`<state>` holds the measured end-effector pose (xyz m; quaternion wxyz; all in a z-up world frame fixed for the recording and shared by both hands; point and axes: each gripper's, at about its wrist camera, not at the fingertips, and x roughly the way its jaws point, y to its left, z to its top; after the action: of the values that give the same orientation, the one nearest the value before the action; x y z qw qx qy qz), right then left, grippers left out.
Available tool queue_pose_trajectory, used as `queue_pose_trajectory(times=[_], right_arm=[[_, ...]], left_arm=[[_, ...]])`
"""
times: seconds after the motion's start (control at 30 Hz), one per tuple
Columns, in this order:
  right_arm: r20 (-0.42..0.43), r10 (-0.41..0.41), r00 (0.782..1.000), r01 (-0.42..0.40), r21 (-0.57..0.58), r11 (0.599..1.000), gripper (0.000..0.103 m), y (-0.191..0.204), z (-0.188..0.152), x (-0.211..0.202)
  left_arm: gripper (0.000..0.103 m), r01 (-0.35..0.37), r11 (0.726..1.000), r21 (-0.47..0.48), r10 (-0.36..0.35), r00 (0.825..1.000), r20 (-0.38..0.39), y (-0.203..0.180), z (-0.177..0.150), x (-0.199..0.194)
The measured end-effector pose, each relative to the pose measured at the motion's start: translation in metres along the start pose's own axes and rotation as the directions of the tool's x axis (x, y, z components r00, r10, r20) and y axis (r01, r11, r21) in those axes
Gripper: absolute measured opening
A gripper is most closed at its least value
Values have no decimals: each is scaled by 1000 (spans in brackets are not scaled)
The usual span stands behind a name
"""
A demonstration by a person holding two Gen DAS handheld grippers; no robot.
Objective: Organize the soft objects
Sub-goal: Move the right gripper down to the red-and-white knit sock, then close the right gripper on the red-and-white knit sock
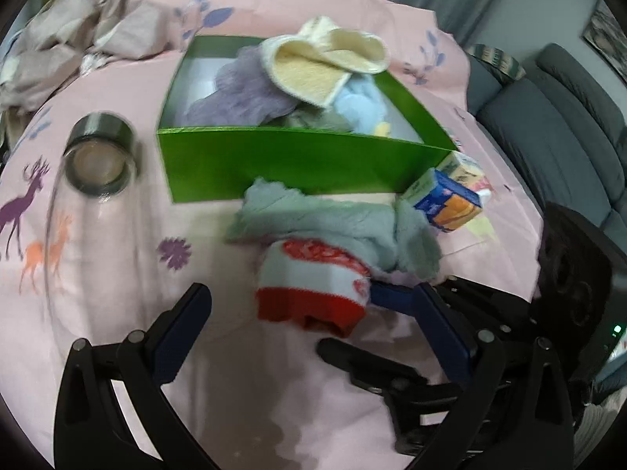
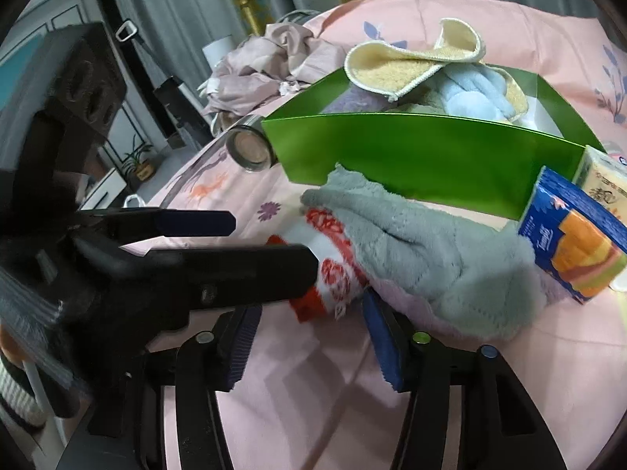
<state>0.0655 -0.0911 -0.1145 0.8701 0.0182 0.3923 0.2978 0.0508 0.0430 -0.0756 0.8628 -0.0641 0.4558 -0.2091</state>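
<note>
A red-and-white sock (image 1: 313,286) lies on the pink sheet (image 1: 117,274) just in front of the green box (image 1: 298,164), partly tucked under a grey fluffy cloth (image 1: 345,227) that drapes over its far right side. The box already holds a cream mitt (image 1: 325,66), a purple cloth (image 1: 243,94) and a blue plush (image 1: 360,105). In the right wrist view the sock's long axis runs from far left to near right, its red cuff toward the cameras. The right gripper (image 2: 309,321) stands half spread with nothing pinched; the cuff sits just ahead of its fingertips, slightly left of centre, and the right finger (image 2: 382,337) touches or nearly touches the edge of the grey cloth. The left gripper (image 1: 309,305) is spread wide and empty, with the sock between and just beyond its fingers; in the right view one left finger (image 2: 235,274) crosses in front of the sock. Both hands are close, so the next move likely turns on which closes over the cuff first. A tape roll (image 1: 100,160) lies to the left and a tissue pack (image 1: 446,203) to the right.
</note>
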Motion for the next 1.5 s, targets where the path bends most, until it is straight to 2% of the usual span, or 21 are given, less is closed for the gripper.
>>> queue_pose_trajectory(times=[0.07, 0.13, 0.17, 0.23, 0.33, 0.5, 0.63, 1.13, 1.5], right_arm=[[-2, -6, 1000, 6, 8, 1000, 56, -1, 2, 3], [0, -9, 1000, 9, 9, 1000, 55, -2, 4, 3], [3, -9, 1000, 9, 8, 1000, 54, -3, 5, 2], [3, -11, 1000, 11, 4, 1000, 54, -3, 5, 1], [-3, -9, 1000, 9, 0, 1000, 51, -4, 7, 4], [-6, -10, 1000, 10, -3, 1000, 38, -9, 11, 7], [-3, -15, 1000, 15, -18, 1000, 35, -8, 11, 8], [76, 17, 997, -11, -81, 997, 35, 29, -11, -45], [157, 15, 987, 3, -113, 994, 35, 43, -16, -88]], left_arm=[[99, -18, 1000, 4, 18, 1000, -8, -2, 4, 4], [88, -42, 999, -3, 42, 999, -26, 0, 7, 10], [80, -24, 1000, -16, 24, 999, -37, 2, 8, 12], [77, -10, 999, -44, 7, 998, -58, 7, 8, 18], [65, 29, 996, -85, -35, 996, -79, 14, 7, 23], [62, 62, 989, -135, -72, 995, -68, 23, 2, 22], [60, 46, 993, -105, -53, 997, -58, 16, 1, 16], [60, 58, 995, -87, -55, 998, 37, -18, -32, -44], [61, 32, 999, -39, -27, 994, 104, -48, -32, -75]])
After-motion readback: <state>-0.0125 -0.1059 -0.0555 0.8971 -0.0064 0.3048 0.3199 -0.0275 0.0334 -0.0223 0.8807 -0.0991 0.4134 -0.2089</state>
